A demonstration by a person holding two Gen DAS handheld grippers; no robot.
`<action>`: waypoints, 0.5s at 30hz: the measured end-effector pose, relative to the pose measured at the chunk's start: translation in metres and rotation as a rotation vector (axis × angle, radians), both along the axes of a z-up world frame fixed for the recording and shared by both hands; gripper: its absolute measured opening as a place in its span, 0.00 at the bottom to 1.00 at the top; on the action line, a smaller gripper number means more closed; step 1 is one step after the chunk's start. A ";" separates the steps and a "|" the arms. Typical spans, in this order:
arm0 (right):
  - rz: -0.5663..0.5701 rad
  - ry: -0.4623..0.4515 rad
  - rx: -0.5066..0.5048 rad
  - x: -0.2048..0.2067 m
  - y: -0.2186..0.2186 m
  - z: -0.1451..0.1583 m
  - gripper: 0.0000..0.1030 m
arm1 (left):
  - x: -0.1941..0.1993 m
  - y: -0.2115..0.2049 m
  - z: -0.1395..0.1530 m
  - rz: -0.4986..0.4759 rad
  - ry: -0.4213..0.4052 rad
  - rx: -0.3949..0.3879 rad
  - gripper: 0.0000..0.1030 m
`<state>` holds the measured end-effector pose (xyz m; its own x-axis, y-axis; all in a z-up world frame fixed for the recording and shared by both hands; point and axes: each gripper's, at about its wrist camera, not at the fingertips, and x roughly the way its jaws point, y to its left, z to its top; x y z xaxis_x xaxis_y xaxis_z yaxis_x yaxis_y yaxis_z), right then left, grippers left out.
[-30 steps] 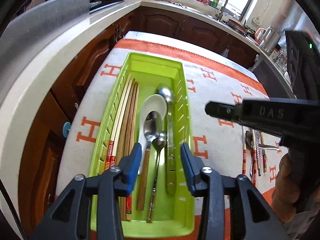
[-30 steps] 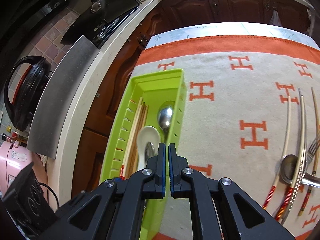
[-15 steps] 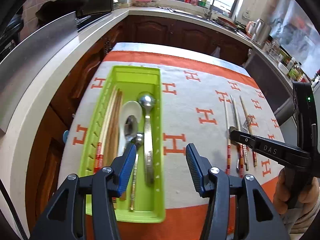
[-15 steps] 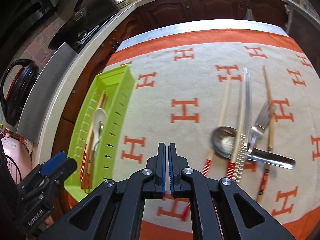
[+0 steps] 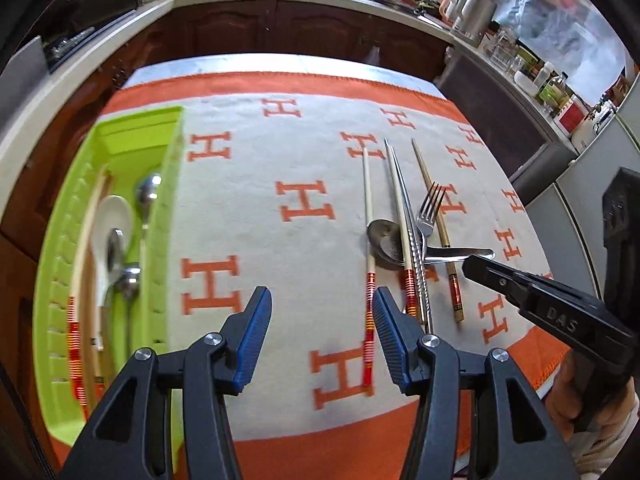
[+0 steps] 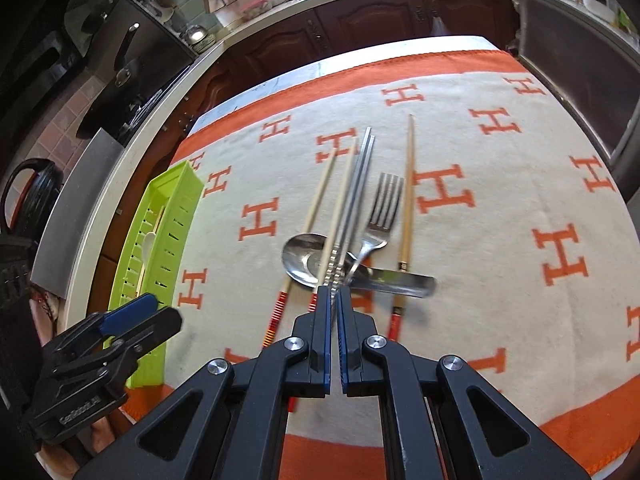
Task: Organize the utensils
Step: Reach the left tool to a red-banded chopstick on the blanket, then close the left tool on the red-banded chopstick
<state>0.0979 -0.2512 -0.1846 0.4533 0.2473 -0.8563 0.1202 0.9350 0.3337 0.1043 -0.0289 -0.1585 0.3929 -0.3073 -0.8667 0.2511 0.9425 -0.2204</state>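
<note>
A green utensil tray (image 5: 56,280) at the left holds chopsticks, a white spoon and metal spoons; it also shows in the right wrist view (image 6: 160,248). A loose pile lies on the cloth: a metal spoon (image 6: 306,258), a fork (image 6: 382,212), metal chopsticks (image 6: 356,192) and wooden chopsticks (image 5: 368,248). My left gripper (image 5: 322,308) is open and empty above the cloth, its right pad beside a red-banded chopstick. My right gripper (image 6: 334,300) is shut and empty, its tips just in front of the pile.
An orange and cream cloth (image 5: 304,200) with H marks covers the table. Dark wooden cabinets (image 6: 360,32) and a counter run behind it. Bottles and a kettle (image 5: 476,12) stand on the counter at the right. The table's front edge is close below both grippers.
Both grippers have swung right, from the green tray toward the loose pile. The left stays open and the right stays shut.
</note>
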 end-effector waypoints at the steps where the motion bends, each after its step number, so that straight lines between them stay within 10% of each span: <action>1: -0.005 -0.001 0.007 -0.002 -0.005 -0.001 0.03 | 0.003 -0.004 -0.004 -0.004 0.010 0.001 0.49; 15: 0.014 -0.040 0.047 -0.013 -0.027 -0.003 0.03 | 0.006 -0.059 -0.046 -0.090 -0.037 0.151 0.49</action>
<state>0.0844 -0.2785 -0.1874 0.4835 0.2934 -0.8247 0.0927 0.9197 0.3816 0.1098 -0.0879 -0.2048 0.4027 -0.2102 -0.8909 0.3410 0.9377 -0.0671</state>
